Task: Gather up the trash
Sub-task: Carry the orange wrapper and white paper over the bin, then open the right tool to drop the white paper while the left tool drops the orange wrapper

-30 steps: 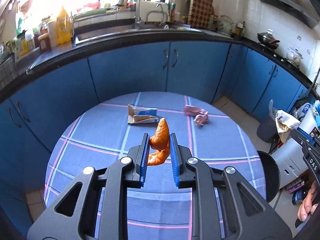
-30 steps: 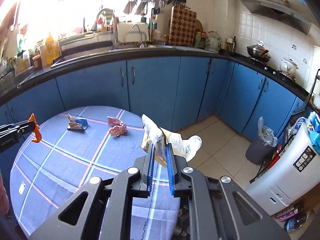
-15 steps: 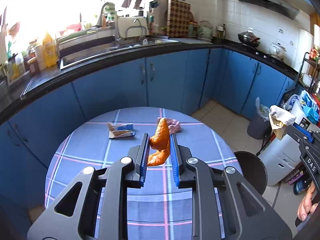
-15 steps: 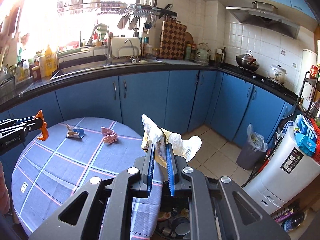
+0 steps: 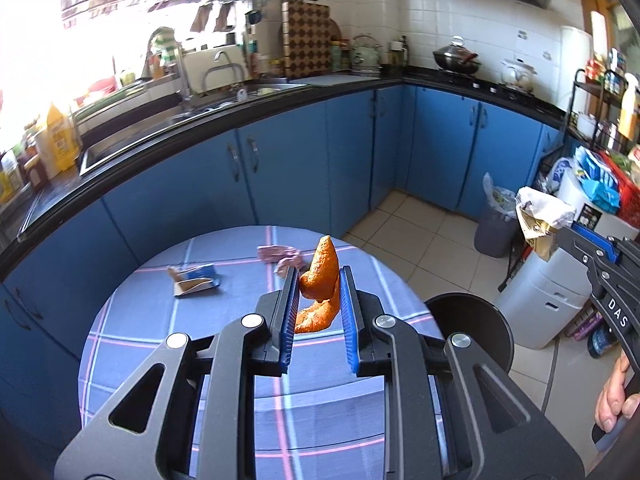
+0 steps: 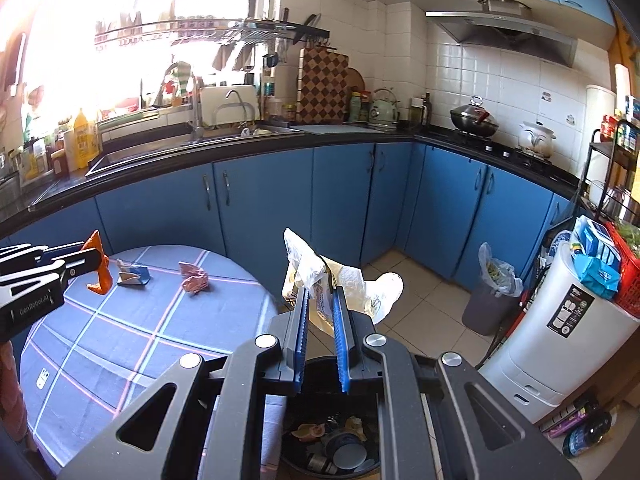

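My left gripper [image 5: 319,280] is shut on a curled orange peel [image 5: 320,280] and hangs over the blue checked round table [image 5: 224,320]. In the right wrist view the same left gripper [image 6: 98,258] shows at the left edge with the orange peel [image 6: 101,270]. My right gripper [image 6: 320,300] is shut on a crumpled plastic wrapper [image 6: 320,276], above the black bin [image 6: 332,444] that holds several scraps. On the table lie a small blue and brown carton [image 5: 196,282] and a crumpled pink wrapper [image 5: 280,256].
The black bin [image 5: 472,328] stands on the tiled floor right beside the table's right edge. A grey bin with a plastic liner [image 6: 490,296] stands by the blue corner cabinets. A white appliance [image 6: 548,344] with a red basket is at the right. A hand [image 5: 616,400] holds the right gripper.
Both grippers have swung to the right and risen a little, still holding their scraps. The right gripper now hangs over the black bin, and the left one is nearer the table's right edge.
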### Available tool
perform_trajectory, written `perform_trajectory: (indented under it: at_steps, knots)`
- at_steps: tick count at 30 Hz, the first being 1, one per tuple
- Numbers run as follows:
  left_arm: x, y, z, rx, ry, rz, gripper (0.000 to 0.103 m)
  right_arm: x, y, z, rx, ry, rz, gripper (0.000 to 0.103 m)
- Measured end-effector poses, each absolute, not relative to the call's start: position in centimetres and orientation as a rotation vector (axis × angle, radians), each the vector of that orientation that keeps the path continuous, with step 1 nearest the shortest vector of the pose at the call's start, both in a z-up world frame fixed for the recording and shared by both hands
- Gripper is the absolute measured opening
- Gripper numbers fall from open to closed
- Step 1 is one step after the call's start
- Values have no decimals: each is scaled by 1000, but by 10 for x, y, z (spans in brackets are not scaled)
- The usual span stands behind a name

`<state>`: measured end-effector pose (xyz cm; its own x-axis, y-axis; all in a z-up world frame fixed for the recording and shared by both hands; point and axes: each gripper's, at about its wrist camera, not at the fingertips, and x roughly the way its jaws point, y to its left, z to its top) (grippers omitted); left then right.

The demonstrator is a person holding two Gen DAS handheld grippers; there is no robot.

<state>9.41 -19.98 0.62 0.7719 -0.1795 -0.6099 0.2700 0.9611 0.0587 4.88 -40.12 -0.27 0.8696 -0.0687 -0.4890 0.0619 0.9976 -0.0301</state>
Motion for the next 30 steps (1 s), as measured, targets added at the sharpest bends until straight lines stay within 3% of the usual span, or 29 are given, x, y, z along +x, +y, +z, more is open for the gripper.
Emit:
perform_trajectory:
  at_steps: [30]
  knots:
    - [124, -338, -22, 290, 673, -409, 21, 79, -486, -48, 100, 561, -115, 13]
